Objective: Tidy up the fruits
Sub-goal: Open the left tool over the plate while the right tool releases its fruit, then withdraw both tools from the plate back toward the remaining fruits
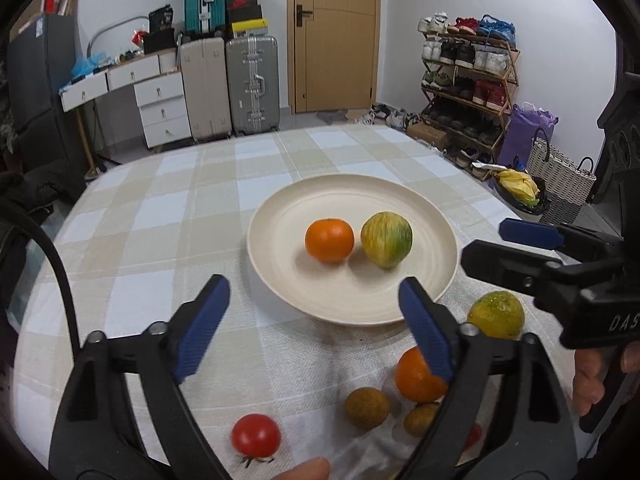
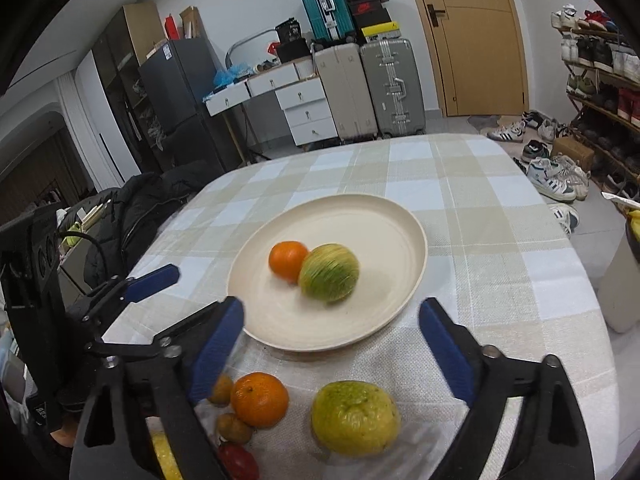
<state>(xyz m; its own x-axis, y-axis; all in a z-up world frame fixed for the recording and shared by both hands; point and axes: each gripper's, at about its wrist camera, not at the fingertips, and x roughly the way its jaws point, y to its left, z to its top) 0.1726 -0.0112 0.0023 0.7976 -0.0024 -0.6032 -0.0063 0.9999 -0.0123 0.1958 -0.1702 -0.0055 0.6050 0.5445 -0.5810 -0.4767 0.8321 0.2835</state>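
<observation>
A cream plate (image 1: 420,288) (image 2: 384,216) on the checked tablecloth holds an orange mandarin (image 1: 329,240) (image 2: 287,260) and a green-yellow fruit (image 1: 386,239) (image 2: 329,273), blurred in the right wrist view. My left gripper (image 1: 314,328) hovers open before the plate's near rim, nothing between its fingers. My right gripper (image 2: 332,340) (image 1: 500,244) is also open and empty near the plate. On the cloth in front lie a second mandarin (image 1: 416,376) (image 2: 260,399), a yellow-green citrus (image 1: 496,314) (image 2: 355,418), two small brown fruits (image 1: 367,408) (image 2: 234,428) and a red tomato (image 1: 256,435) (image 2: 238,462).
Suitcases (image 1: 232,84), white drawers (image 1: 160,104) and a wooden door (image 1: 334,36) stand beyond the table. A shoe rack (image 1: 468,76) lines the right wall. A dark jacket (image 2: 148,204) lies off the table's left edge. A white object (image 2: 620,280) stands at the right edge.
</observation>
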